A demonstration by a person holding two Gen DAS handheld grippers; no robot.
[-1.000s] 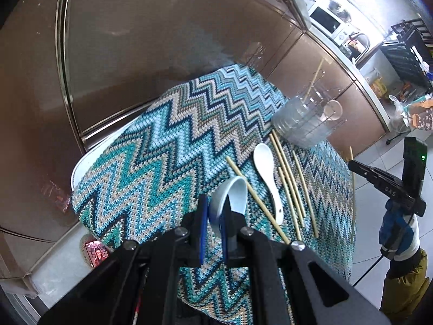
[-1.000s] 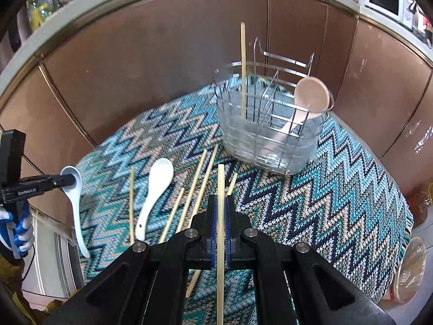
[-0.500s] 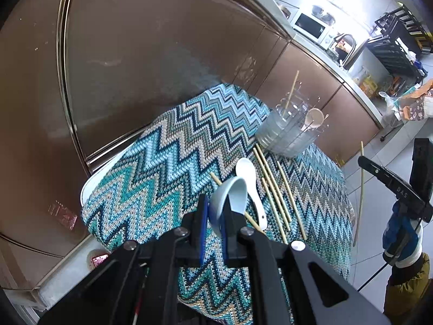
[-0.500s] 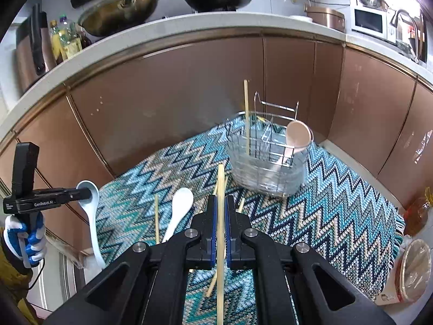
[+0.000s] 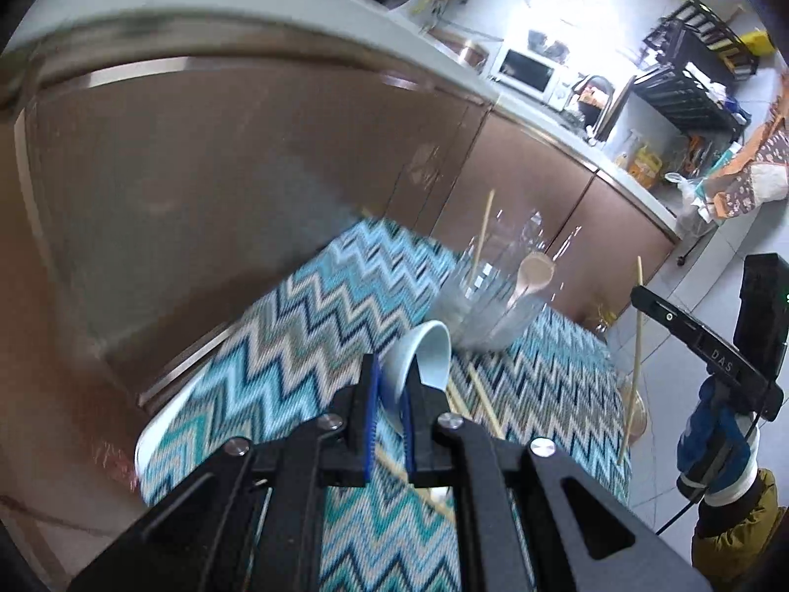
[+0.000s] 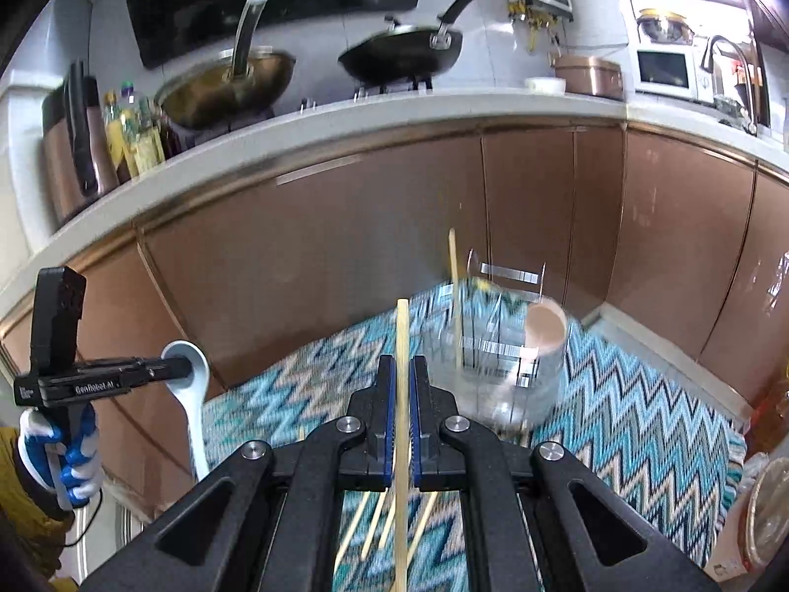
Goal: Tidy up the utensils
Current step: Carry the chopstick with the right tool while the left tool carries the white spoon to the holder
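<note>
My left gripper [image 5: 393, 375] is shut on a white ceramic spoon [image 5: 421, 352], held above the near edge of the zigzag mat [image 5: 296, 345]; it shows in the right wrist view [image 6: 190, 385] too. My right gripper [image 6: 403, 370] is shut on a wooden chopstick [image 6: 402, 345], held upright above the mat [image 6: 641, 424]; it shows in the left wrist view [image 5: 633, 345]. A wire utensil basket [image 6: 498, 345] stands at the mat's far side, holding a chopstick [image 6: 454, 286] and a pinkish spoon [image 6: 542, 330]. The basket [image 5: 493, 311] is blurred in both views.
Several loose chopsticks [image 6: 384, 518] lie on the mat below my right gripper; some also show in the left wrist view [image 5: 485, 399]. Brown cabinet fronts [image 6: 345, 246] rise behind the table. The counter above holds pans [image 6: 399, 54], bottles and a microwave [image 6: 661, 69].
Both grippers have lifted well above the mat with spoon and chopstick still held. The views now tilt up to show the counter. The table spoon is hidden behind the left fingers.
</note>
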